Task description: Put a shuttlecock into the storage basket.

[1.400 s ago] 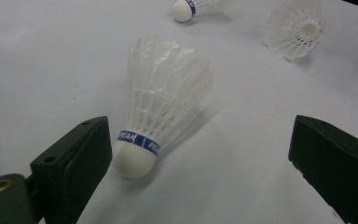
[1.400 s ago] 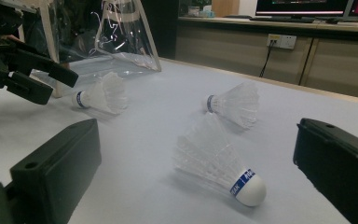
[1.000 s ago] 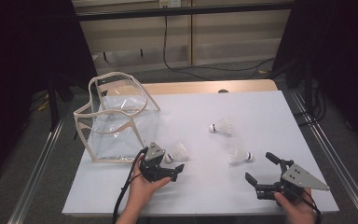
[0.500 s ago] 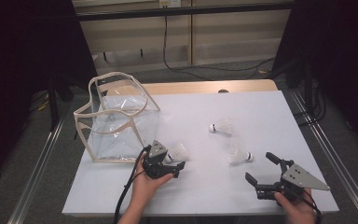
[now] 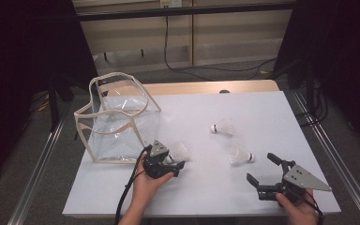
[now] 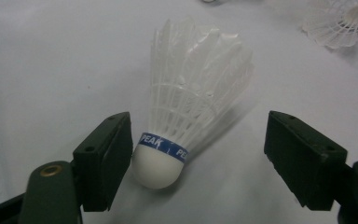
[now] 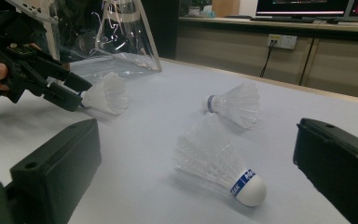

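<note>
My left gripper (image 6: 193, 154) straddles the nearest shuttlecock (image 6: 186, 116), which lies on the white table (image 5: 272, 112) just in front of the clear bag (image 5: 117, 122). Its jaws have just been closing; one pad already touches the cork base, the other stands well off, so nothing is clamped yet. I want the pads to meet on the cork and its blue band, not the feathers, which would likely crush or slip. I judge a slow squeeze best, so the touching pad does not nudge the cork sideways before the far pad arrives. My right gripper (image 7: 205, 182) waits open over a second shuttlecock (image 7: 216, 161); a third (image 7: 235, 105) lies beyond.
</note>
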### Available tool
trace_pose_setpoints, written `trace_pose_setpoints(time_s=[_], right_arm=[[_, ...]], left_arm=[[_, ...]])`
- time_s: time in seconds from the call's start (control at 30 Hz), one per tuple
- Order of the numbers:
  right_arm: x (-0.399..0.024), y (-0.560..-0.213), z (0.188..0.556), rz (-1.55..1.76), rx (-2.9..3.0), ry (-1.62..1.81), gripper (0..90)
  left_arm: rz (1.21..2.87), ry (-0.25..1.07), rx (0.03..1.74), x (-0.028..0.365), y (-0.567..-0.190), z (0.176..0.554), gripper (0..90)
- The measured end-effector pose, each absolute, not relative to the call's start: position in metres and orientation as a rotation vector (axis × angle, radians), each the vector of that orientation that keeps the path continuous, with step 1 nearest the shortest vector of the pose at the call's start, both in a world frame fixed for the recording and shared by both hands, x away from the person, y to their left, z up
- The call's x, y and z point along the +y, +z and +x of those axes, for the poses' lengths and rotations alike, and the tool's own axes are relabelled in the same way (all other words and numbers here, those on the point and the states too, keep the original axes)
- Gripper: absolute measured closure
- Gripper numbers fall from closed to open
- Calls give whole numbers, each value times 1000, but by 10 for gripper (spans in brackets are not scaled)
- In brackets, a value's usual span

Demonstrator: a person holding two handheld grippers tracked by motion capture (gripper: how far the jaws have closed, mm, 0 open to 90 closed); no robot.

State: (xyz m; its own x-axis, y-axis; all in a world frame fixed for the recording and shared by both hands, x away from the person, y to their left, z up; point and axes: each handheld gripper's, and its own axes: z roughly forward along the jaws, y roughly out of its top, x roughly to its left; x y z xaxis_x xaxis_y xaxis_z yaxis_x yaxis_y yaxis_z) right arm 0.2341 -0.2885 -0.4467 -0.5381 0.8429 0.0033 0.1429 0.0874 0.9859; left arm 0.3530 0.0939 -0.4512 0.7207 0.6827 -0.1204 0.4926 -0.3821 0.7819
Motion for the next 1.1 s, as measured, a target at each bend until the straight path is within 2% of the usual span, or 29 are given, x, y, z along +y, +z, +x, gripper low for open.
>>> trace_pose_setpoints(time_s=[1.1], right_arm=[[-289,-447,234,975,1769,1497,5]], left_arm=[[2114,267,920,99,-455,358,418]])
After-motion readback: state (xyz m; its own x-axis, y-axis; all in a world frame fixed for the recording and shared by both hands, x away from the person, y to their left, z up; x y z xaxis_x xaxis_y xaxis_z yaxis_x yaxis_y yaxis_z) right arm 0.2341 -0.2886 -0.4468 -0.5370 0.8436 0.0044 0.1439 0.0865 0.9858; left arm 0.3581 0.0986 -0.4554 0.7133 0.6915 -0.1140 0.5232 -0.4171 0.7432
